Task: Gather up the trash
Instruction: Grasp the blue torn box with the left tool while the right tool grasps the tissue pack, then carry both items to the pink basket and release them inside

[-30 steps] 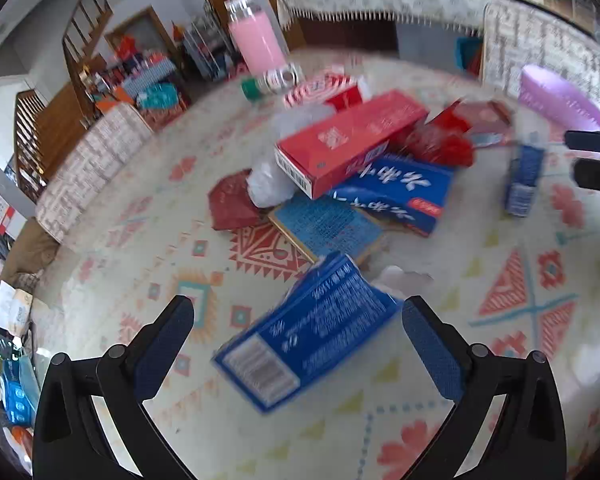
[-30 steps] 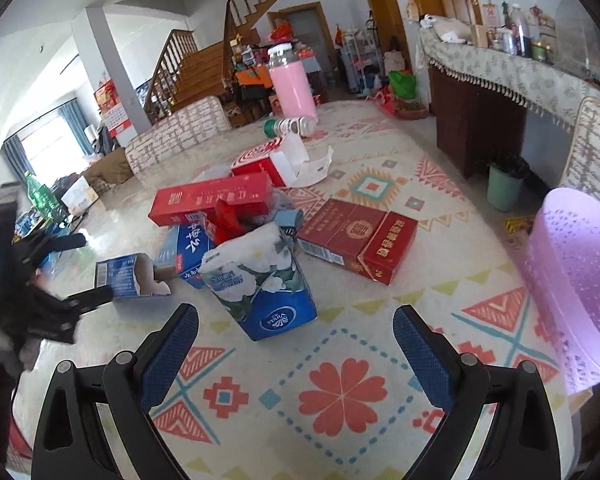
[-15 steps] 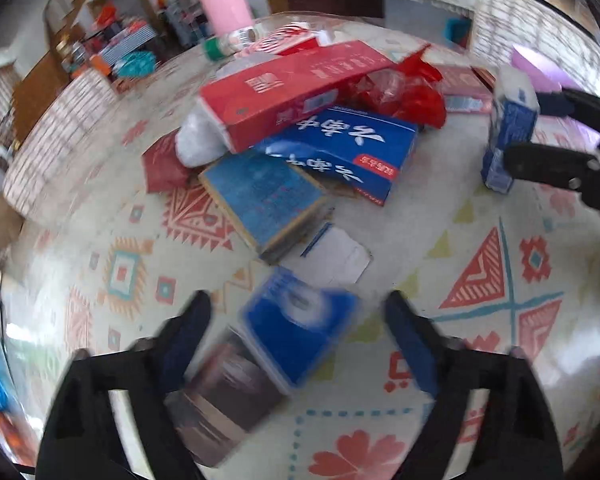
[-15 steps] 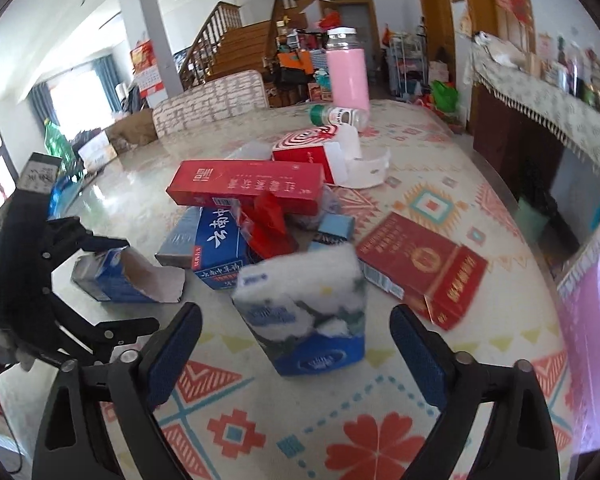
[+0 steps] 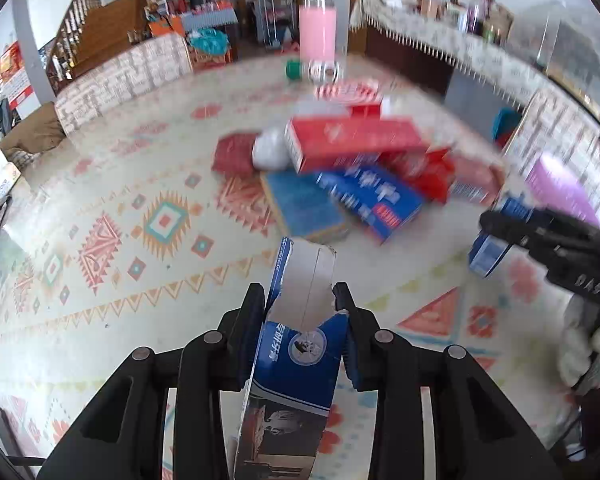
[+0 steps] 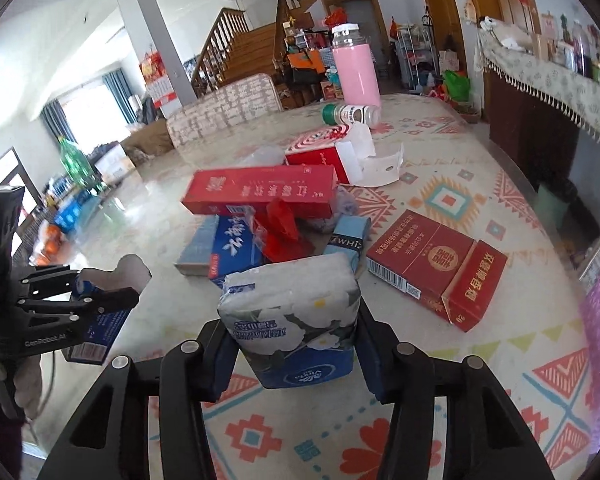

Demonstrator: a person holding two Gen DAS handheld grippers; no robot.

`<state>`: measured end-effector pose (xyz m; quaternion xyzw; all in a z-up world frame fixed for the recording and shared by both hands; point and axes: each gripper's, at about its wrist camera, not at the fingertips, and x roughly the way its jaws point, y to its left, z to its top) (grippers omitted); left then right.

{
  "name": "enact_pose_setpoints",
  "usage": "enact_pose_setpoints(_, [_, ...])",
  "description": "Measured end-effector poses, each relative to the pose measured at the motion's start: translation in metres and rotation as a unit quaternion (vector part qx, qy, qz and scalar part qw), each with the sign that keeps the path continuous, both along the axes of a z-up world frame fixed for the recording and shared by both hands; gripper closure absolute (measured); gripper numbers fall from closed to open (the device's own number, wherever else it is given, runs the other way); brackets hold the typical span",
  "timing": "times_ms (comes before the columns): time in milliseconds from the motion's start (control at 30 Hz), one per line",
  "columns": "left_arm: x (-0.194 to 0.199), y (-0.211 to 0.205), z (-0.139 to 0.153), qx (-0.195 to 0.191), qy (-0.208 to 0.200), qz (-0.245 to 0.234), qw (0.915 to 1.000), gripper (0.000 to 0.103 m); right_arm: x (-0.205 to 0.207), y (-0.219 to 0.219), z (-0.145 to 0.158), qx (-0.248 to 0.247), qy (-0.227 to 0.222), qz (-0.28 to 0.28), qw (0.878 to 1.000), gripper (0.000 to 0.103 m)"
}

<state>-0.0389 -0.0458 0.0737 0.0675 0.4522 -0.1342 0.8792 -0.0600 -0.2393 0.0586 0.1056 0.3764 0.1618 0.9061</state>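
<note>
Both hand-held grippers have just closed: left hand-held gripper (image 5: 300,300) grasps the torn blue box (image 5: 296,344), right hand-held gripper (image 6: 290,334) the tissue pack (image 6: 292,308), near the red carton (image 6: 260,192); both seem ready for binning.

A torn blue cardboard box (image 5: 296,344) showed grey raw board inside, the tissue pack (image 6: 296,320) wore soft, slightly shiny plastic film, and the patterned table cover (image 6: 452,200) looked smooth and glossy.
</note>
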Motion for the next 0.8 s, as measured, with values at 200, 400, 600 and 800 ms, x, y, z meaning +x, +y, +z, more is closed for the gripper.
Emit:
enact_pose_setpoints(200, [-0.011,-0.031,0.042,-0.052,-0.034,-0.015,0.9979,0.069,-0.027,-0.034,0.023,0.046,-0.026,-0.014,0.999,0.047])
enact_pose_setpoints(400, [-0.010,-0.096,0.064,-0.104,-0.046,-0.071,0.9909,0.069,-0.062,-0.094,0.043,0.028,-0.042,-0.069,0.996,0.047])
enact_pose_setpoints(600, [0.005,-0.201,0.077,-0.134,-0.034,-0.153,0.9786,0.069,-0.100,-0.184,0.056,-0.008,-0.043,-0.176,0.983,0.047])
enact_pose_setpoints(800, [0.015,-0.303,0.080,-0.169,-0.006,-0.221,0.9605,0.069,-0.116,-0.251,0.052,-0.040,-0.023,-0.255,0.966,0.047])
